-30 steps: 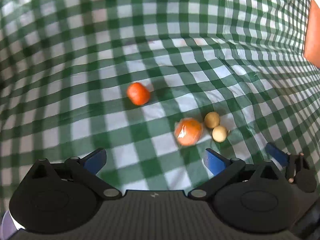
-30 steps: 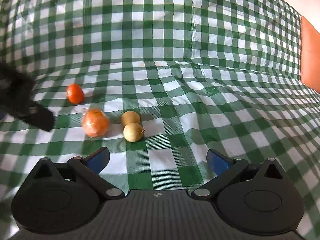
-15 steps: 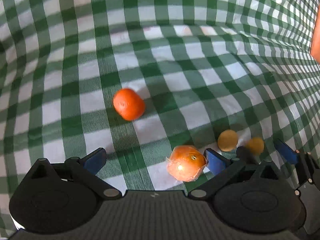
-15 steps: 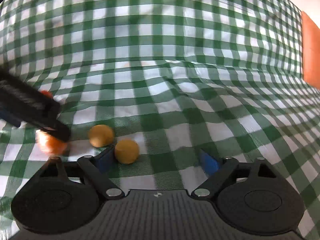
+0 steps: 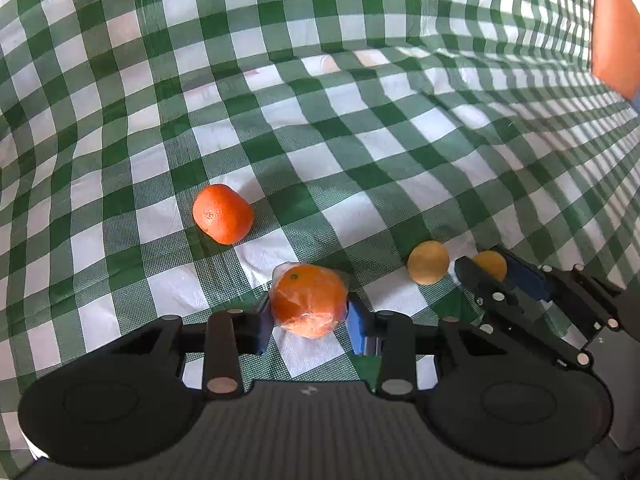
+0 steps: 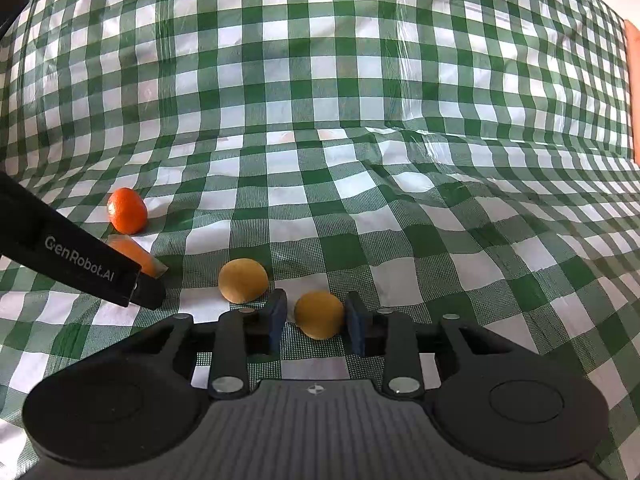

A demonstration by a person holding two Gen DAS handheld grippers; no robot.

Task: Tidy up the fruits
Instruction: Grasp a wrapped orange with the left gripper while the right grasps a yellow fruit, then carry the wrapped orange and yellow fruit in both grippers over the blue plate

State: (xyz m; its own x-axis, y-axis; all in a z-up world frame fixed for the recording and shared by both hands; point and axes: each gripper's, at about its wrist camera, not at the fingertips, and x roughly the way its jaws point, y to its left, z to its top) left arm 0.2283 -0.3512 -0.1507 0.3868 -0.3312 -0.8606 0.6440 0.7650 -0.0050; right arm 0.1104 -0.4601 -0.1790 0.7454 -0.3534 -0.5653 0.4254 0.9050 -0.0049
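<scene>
Left hand-held gripper (image 5: pixel 308 322) low over the bench cloth (image 5: pixel 320 120), fingers pinching the plastic-wrapped orange (image 5: pixel 309 300), stem dimple up. Bare mandarin (image 5: pixel 223 213) at 11 o'clock, long axis tilted. Its arm reads "GenRobot.AI". Right hand-held gripper (image 6: pixel 317 318) brackets one yellow fruit (image 6: pixel 319 314); contact unclear. Another yellow fruit (image 6: pixel 243 274) at 10 o'clock.
</scene>
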